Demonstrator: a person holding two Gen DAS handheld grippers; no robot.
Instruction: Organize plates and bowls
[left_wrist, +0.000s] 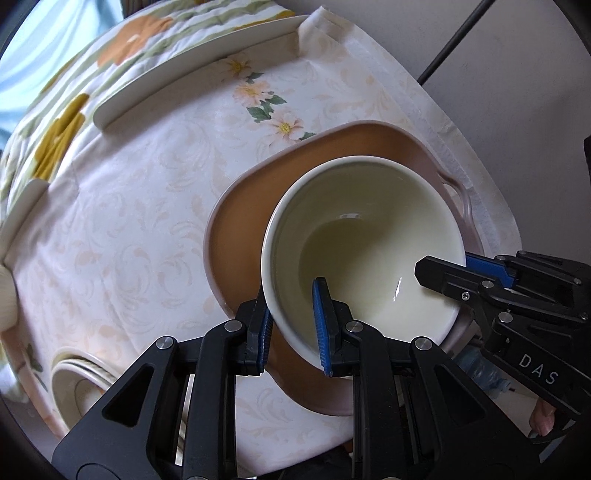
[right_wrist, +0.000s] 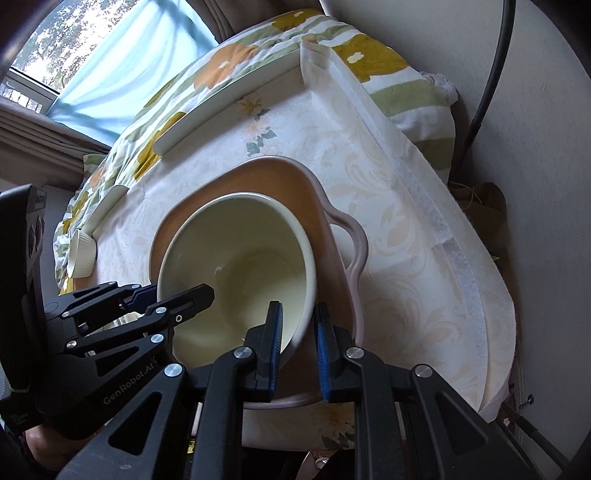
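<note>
Landmark: the cream bowl (left_wrist: 364, 254), which sits over the brown handled tray (left_wrist: 236, 236) on the floral tablecloth (left_wrist: 122, 221).

Left of the bowl, the left gripper (left_wrist: 293, 325) is clamped on the near-left rim: one blue pad lies outside the wall, the other inside. On the bowl's right side, the right gripper (left_wrist: 461, 271) is closed on the opposite rim, again one finger inside and one outside. The right wrist view confirms both grips, showing the right gripper (right_wrist: 299, 339) straddling the near rim and the left gripper (right_wrist: 173, 295) on the far-left rim.

Key relation: the bowl hangs between the two grippers, directly over the tray floor, tilted slightly, both grippers pointing steeply down. Whether its base touches the tray cannot be told. Judged step: setting the bowl into the tray, after which both grips would release.

Surroundings, left to right of the bowl: a stack of small bowls (left_wrist: 79, 384) near-left, a small ribbed dish (right_wrist: 79, 254) far-left, a long white plate (left_wrist: 192, 74) beyond, and the tray's handle (right_wrist: 351, 240) just right. Nothing stands in the way; the chief risk is the tilted bowl rocking on release.
</note>
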